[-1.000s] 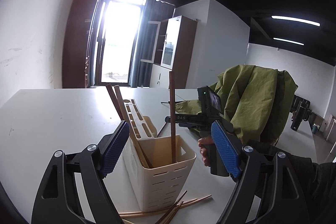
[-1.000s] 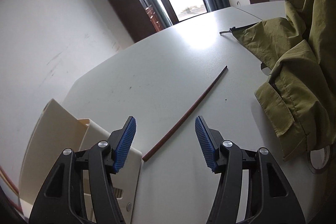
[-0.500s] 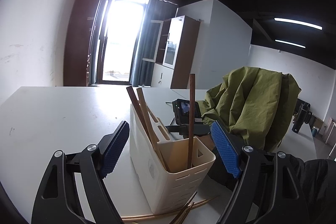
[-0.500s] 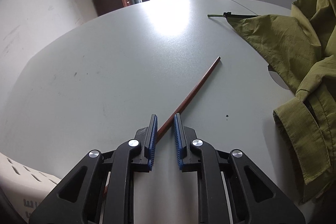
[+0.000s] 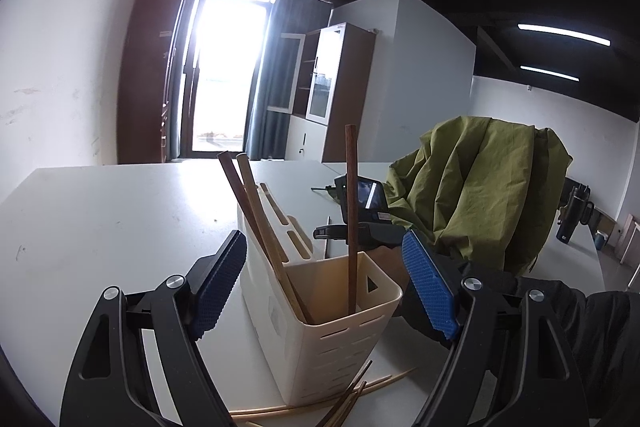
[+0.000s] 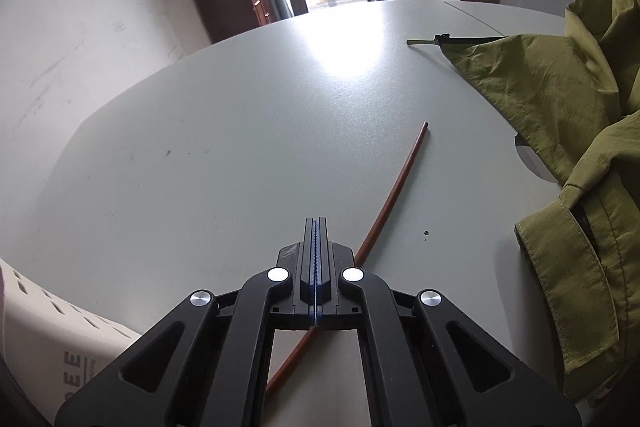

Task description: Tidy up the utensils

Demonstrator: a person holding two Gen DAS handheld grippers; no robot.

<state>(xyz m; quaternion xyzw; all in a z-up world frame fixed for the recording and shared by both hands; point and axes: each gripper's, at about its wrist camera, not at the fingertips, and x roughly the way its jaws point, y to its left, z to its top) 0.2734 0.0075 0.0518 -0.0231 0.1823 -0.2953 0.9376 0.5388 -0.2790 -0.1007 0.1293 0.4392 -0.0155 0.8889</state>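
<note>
Right gripper (image 6: 316, 227) jaws are pressed together on the long reddish-brown wooden chopstick (image 6: 394, 193) lying on the grey bench (image 6: 200, 147). The stick passes under the jaw tips at an angle, far end pointing toward the olive-green jacket (image 6: 560, 99). I can't confirm from this view that the pads have bitten the stick rather than closed over it, so check before lifting.

Left gripper (image 5: 320, 283) jaws are spread wide, straddling the cream slotted plastic utensil holder (image 5: 332, 339) without touching it. The holder already has one dark upright chopstick (image 5: 351, 219) and two lighter leaning ones (image 5: 256, 211). More thin sticks (image 5: 360, 395) lie loose at its base.

To do this step well:
- Lift straight up and slowly; the grip looks off-centre, so the long end will probably sag or swing.
- Tip it near vertical before it reaches the holder.
- Enter the open compartment clear of the leaning pair.
- Close the left jaws on the holder if it looks likely to tip.
</note>
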